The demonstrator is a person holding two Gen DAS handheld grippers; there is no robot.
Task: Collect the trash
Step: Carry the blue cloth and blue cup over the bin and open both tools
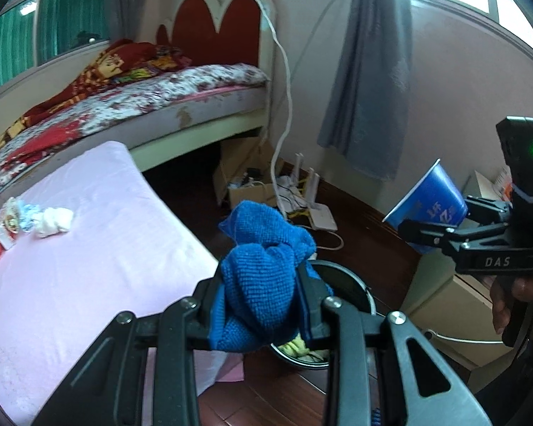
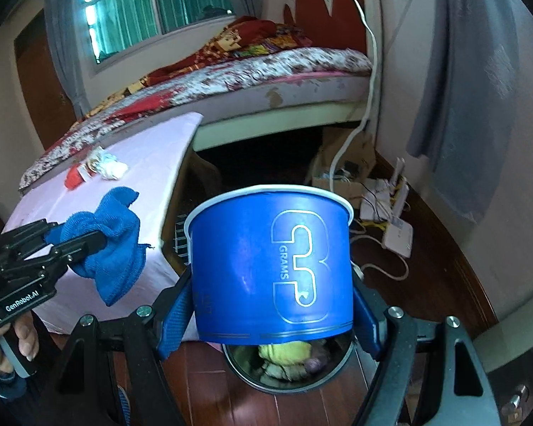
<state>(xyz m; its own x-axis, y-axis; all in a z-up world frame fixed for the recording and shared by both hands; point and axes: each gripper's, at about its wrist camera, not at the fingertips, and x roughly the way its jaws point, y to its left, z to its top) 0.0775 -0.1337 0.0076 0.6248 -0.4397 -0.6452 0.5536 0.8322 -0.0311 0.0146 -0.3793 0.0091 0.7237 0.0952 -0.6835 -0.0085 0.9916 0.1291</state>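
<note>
My left gripper [image 1: 261,284] is shut on a bunched blue cloth [image 1: 266,248], held above the near rim of a round metal trash bin [image 1: 360,285]. In the right wrist view the same cloth [image 2: 113,248] hangs from the left gripper [image 2: 85,241] beside the table. My right gripper [image 2: 272,316] is shut on a blue paper cup [image 2: 270,266] printed "3 GRAMS", tilted directly over the bin [image 2: 245,372], which holds yellowish crumpled waste [image 2: 284,351]. From the left wrist view the cup [image 1: 426,195] shows in the right gripper [image 1: 440,216]. Crumpled tissues and a red wrapper [image 1: 53,222] lie on the pink-covered table [image 1: 89,266].
A bed [image 1: 160,96] stands behind the table. On the wooden floor by the wall are a cardboard box [image 1: 245,177], white routers [image 1: 319,213] and cables. A grey curtain [image 1: 369,88] hangs at the right, and a pale cabinet [image 1: 444,305] stands beside the bin.
</note>
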